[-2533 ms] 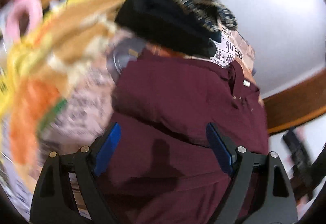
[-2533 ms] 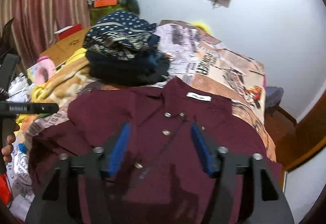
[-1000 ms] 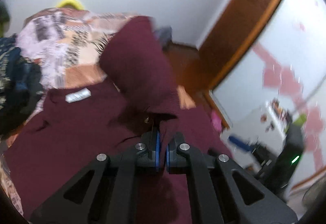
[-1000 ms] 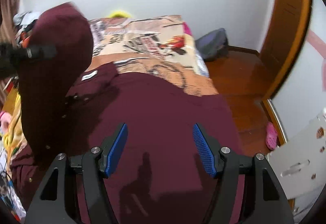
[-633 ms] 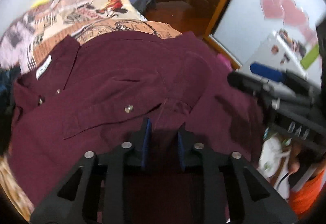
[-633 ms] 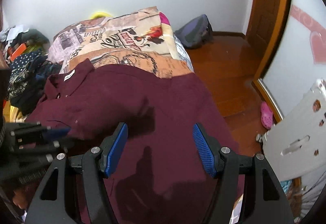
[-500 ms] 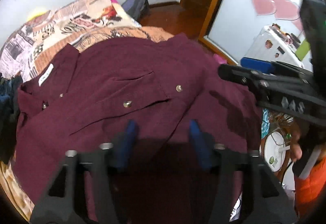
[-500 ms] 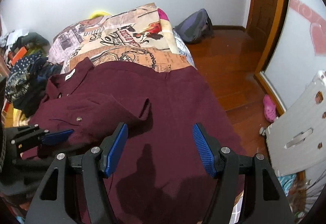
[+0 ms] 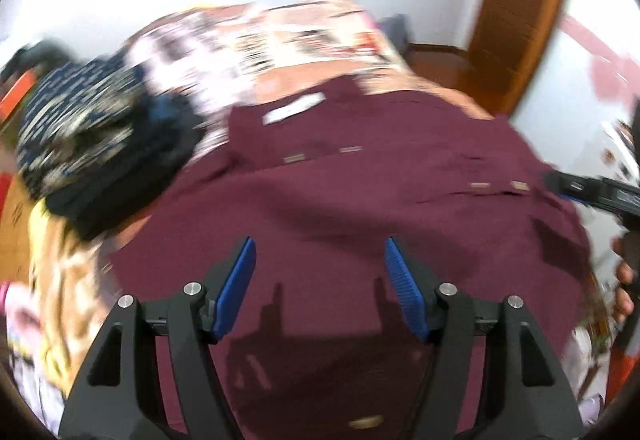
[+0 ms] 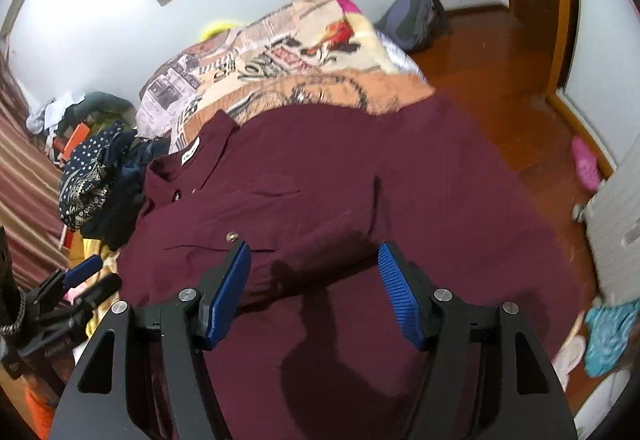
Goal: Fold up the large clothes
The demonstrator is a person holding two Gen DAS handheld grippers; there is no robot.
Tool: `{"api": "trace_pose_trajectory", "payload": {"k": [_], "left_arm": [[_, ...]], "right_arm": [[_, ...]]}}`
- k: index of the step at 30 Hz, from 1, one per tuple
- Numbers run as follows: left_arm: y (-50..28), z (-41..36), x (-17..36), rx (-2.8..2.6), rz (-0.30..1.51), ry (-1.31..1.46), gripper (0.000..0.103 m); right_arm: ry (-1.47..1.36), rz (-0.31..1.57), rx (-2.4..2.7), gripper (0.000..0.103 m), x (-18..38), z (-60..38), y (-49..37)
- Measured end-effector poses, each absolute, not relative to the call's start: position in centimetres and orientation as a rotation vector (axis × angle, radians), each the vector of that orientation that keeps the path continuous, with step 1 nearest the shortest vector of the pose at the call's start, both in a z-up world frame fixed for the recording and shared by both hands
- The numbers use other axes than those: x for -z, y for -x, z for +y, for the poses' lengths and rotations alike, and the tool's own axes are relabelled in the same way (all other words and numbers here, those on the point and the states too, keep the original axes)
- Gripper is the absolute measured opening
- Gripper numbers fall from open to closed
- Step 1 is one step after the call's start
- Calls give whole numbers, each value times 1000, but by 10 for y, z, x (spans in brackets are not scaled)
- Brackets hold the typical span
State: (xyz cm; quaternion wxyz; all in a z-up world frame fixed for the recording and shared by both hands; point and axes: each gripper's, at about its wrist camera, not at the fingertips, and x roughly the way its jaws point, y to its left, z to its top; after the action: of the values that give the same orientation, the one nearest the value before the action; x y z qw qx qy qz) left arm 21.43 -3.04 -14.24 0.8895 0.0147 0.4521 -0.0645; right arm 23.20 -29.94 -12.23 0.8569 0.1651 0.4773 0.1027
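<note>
Shirt: a large maroon button-up shirt (image 10: 328, 176) is lying spread across the bed, collar and white neck label toward the far end, one sleeve lying folded in over the chest.
Left gripper: the left gripper (image 9: 320, 280) is hovering over the shirt's near part with its blue pads spread apart, grasping nothing.
Right gripper: the right gripper (image 10: 314, 280) is hanging above the folded-in sleeve, released and empty too.
Bed: a bed covered in a newspaper-print blanket (image 10: 280, 56) is carrying the shirt, and the hem side is reaching its edge.
Neighbours: a heap of dark navy patterned clothes (image 10: 100, 176) is sitting just beside the collar.
Risk, fold: the sleeve is looking loosely laid, so I judge a careless pinch would be dragging it back out.
Risk, edge: cloth near the bed's edge may be sliding toward the wooden floor (image 10: 500, 52) if tugged that way.
Risk, view: the left view is blurring, so aim there is uncertain.
</note>
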Motion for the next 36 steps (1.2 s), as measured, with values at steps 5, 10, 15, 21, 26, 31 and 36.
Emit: {"api": "trace_pose_trajectory", "payload": {"k": [5, 10, 15, 21, 26, 31, 36], "left_arm": [[-206, 26, 166, 10, 977, 42, 66], [-199, 49, 200, -19, 1048, 134, 66], [-188, 51, 218, -16, 1072, 182, 66], [-186, 49, 208, 0, 1060, 175, 66], [-188, 34, 194, 39, 1034, 129, 66], [-192, 16, 191, 72, 1030, 96, 66], [-196, 2, 198, 91, 1057, 67, 66]], "right_arm": [[-479, 1070, -246, 62, 144, -290, -242], [-534, 1086, -214, 63, 155, -288, -256], [-498, 1051, -158, 36, 151, -290, -266], [-430, 932, -188, 16, 120, -295, -271], [-361, 799, -199, 16, 81, -294, -265], [-311, 852, -165, 16, 99, -299, -267], [-311, 997, -145, 19, 139, -306, -271]]}}
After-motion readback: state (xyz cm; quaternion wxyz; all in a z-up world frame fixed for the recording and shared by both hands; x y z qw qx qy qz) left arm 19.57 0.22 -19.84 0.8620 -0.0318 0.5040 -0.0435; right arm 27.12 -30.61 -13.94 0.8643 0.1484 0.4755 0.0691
